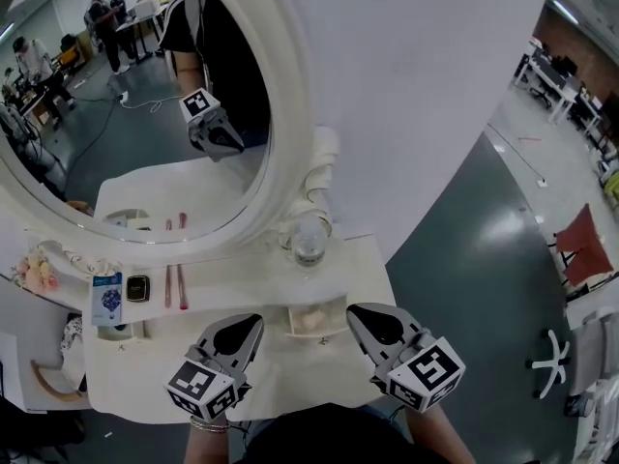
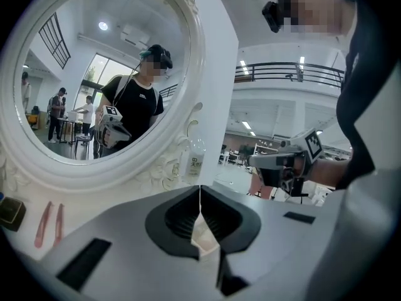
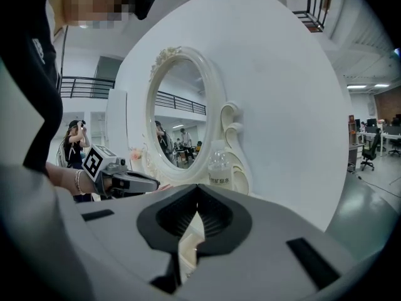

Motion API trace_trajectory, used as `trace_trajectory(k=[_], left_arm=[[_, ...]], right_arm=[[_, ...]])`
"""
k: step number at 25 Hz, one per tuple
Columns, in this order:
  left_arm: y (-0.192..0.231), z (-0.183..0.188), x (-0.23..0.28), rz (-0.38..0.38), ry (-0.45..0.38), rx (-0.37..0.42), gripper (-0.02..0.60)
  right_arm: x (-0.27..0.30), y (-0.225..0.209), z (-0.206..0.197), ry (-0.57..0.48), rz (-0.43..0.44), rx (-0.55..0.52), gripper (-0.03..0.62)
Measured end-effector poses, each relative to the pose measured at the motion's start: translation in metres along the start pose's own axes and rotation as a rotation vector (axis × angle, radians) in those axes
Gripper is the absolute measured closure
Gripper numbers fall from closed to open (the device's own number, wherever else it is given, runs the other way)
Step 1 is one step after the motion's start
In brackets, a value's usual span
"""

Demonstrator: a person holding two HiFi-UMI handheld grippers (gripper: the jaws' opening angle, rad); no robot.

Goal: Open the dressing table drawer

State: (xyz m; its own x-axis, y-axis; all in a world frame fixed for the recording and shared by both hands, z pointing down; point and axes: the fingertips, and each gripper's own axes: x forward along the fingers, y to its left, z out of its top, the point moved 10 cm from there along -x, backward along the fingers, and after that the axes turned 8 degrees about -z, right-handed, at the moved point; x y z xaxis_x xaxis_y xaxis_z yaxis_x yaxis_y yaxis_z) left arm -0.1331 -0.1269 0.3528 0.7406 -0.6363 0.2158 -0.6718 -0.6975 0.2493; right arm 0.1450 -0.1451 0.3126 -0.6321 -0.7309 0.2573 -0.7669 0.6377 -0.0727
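The white dressing table (image 1: pixel 353 259) carries a big oval mirror (image 1: pixel 145 114). At its front edge a small drawer (image 1: pixel 311 319) stands pulled out, showing a pale inside. My left gripper (image 1: pixel 251 325) hovers just left of the drawer and my right gripper (image 1: pixel 358 315) just right of it; neither touches it. Both are shut with nothing between the jaws. In the left gripper view the jaws (image 2: pixel 200 196) meet in a thin line, with the right gripper (image 2: pixel 282 162) off to the side. The right gripper view shows its jaws (image 3: pixel 198 196) shut too, and the left gripper (image 3: pixel 135 182) beside them.
A clear water bottle (image 1: pixel 308 238) stands by the mirror's foot, right behind the drawer. Left on the tabletop lie two pink sticks (image 1: pixel 174 285), a small dark box (image 1: pixel 137 288), a blue packet (image 1: pixel 107 298) and pale flowers (image 1: pixel 37 271). Grey floor lies to the right.
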Motion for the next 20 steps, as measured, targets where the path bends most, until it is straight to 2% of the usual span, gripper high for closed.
trace_trajectory(k=[12, 20], left_arm=[[0.007, 0.032, -0.009, 0.006, -0.061, 0.068, 0.563], [0.007, 0.045, -0.012, 0.01, -0.091, 0.084, 0.563]], right_arm=[[-0.015, -0.016, 0.032, -0.129, -0.043, -0.049, 0.576], [-0.025, -0.019, 0.046, -0.192, -0.048, -0.051, 0.576]])
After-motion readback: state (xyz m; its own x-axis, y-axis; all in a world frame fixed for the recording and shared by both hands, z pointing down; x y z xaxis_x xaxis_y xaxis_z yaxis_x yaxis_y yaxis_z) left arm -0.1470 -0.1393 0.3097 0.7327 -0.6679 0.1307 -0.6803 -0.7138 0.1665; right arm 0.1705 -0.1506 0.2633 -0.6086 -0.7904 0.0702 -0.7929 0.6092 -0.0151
